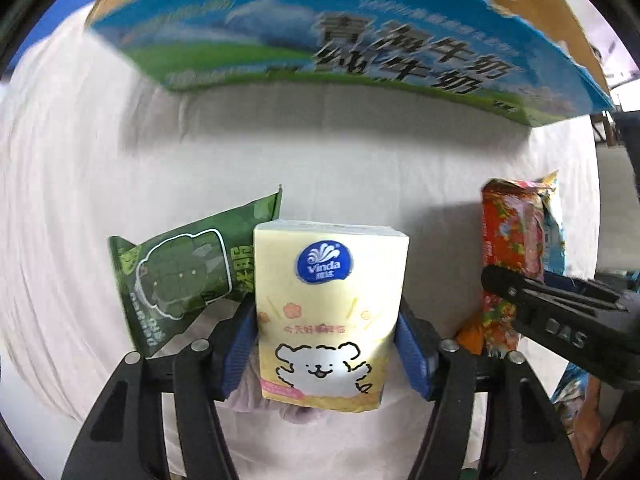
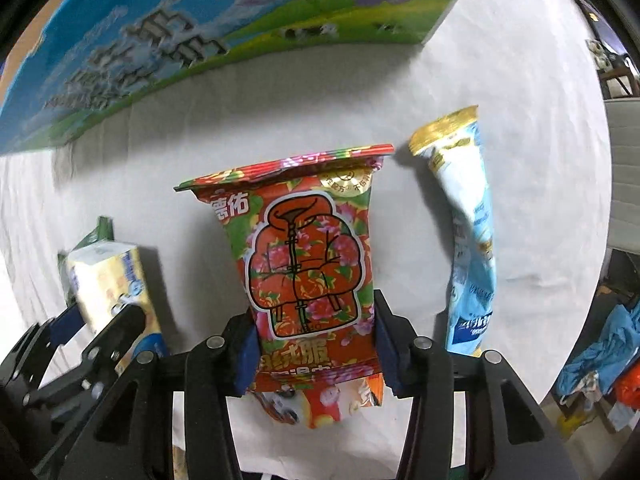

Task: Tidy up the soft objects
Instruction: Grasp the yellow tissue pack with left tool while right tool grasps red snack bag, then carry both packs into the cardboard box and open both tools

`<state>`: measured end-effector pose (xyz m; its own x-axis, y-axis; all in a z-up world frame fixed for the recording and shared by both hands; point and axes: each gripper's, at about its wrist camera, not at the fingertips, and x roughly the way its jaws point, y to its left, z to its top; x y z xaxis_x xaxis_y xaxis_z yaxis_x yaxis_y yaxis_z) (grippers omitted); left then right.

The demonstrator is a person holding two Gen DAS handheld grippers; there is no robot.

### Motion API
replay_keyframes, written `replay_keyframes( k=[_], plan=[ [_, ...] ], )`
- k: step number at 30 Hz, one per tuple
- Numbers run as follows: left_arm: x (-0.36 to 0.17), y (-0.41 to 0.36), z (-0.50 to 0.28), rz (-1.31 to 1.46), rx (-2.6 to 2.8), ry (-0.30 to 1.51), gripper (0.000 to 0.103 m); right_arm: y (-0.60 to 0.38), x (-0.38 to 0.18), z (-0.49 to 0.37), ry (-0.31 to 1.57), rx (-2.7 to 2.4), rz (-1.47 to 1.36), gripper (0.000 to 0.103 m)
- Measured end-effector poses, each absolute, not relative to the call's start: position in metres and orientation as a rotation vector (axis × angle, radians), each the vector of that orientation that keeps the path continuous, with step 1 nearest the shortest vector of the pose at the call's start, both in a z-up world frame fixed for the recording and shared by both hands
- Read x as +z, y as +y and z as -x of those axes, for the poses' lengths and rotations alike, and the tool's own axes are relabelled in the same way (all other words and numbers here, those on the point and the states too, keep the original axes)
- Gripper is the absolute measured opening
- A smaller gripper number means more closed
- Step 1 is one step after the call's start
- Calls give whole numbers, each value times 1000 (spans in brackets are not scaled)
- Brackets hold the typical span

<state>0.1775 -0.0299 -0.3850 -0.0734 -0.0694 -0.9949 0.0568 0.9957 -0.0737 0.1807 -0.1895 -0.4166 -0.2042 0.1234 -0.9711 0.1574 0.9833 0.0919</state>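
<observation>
My left gripper [image 1: 326, 340] is shut on a yellow Vinda tissue pack [image 1: 328, 312], held above the white cloth. A green wipes pack [image 1: 184, 276] lies on the cloth just left of it. My right gripper [image 2: 314, 344] is shut on a red flowered wipes pack [image 2: 304, 256]. A light blue pouch [image 2: 466, 240] lies on the cloth to its right. In the right wrist view the tissue pack [image 2: 112, 284] and left gripper [image 2: 100, 328] show at lower left. In the left wrist view the red pack [image 1: 508, 240] and right gripper [image 1: 560, 312] show at right.
A large blue and green milk carton box [image 1: 320, 40] stands at the far side of the white cloth [image 1: 80, 160]; it also shows in the right wrist view [image 2: 200, 20]. Blue and orange items [image 2: 600, 352] lie beyond the table's right edge.
</observation>
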Motion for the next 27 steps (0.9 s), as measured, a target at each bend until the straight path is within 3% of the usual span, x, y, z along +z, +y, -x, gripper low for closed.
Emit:
replay_keyframes(
  k=[7, 15, 27],
  plan=[
    [-398, -21, -154, 52, -82, 1681, 66, -183, -424, -172, 1794, 4, -198, 52],
    [-359, -10, -129, 79, -70, 1735, 66, -188, -418, -159, 1804, 34, -195, 54],
    [-392, -65, -121, -80, -8, 1678, 64, -170, -412, -158, 1795, 26, -124, 50]
  ],
)
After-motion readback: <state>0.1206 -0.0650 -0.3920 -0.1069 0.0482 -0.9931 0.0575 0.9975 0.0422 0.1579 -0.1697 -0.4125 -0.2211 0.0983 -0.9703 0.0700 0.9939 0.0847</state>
